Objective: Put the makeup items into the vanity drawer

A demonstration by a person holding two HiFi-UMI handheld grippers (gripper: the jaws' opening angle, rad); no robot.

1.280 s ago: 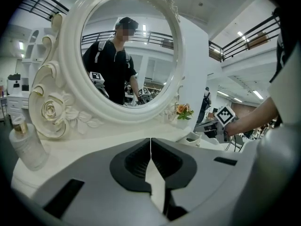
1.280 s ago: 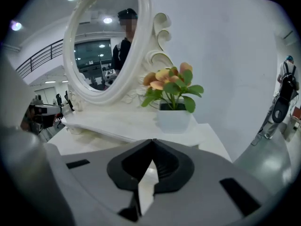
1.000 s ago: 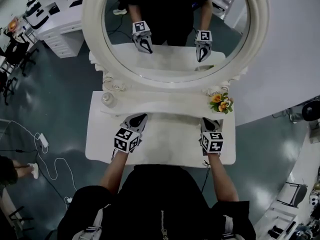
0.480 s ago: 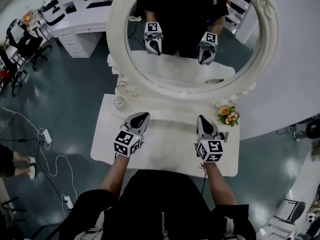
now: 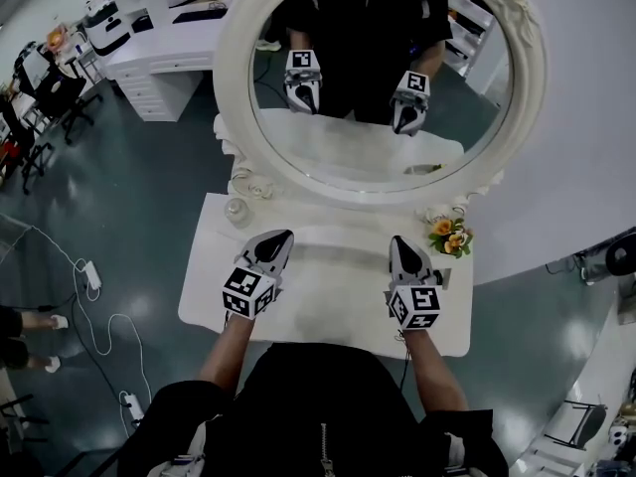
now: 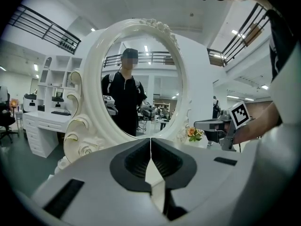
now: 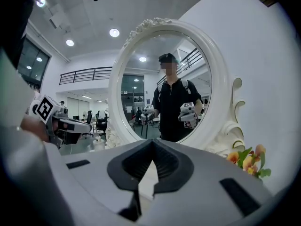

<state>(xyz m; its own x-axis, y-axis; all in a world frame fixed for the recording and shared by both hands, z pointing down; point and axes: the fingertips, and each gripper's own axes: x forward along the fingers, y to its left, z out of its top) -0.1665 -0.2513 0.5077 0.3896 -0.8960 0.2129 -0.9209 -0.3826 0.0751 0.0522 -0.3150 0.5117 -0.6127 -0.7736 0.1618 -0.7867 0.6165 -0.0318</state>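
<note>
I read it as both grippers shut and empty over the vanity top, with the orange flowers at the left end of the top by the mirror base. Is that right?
One thing is wrong: the orange flowers stand at the right end of the vanity top, beyond the right gripper, as the head view shows. The rest holds: the left gripper and the right gripper are shut and empty over the top.

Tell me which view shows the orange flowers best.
Head view: the orange flowers show whole beside the mirror. The right gripper view shows them nearer, but the right hand-held gripper hides their base; the left gripper view shows them small.
</note>
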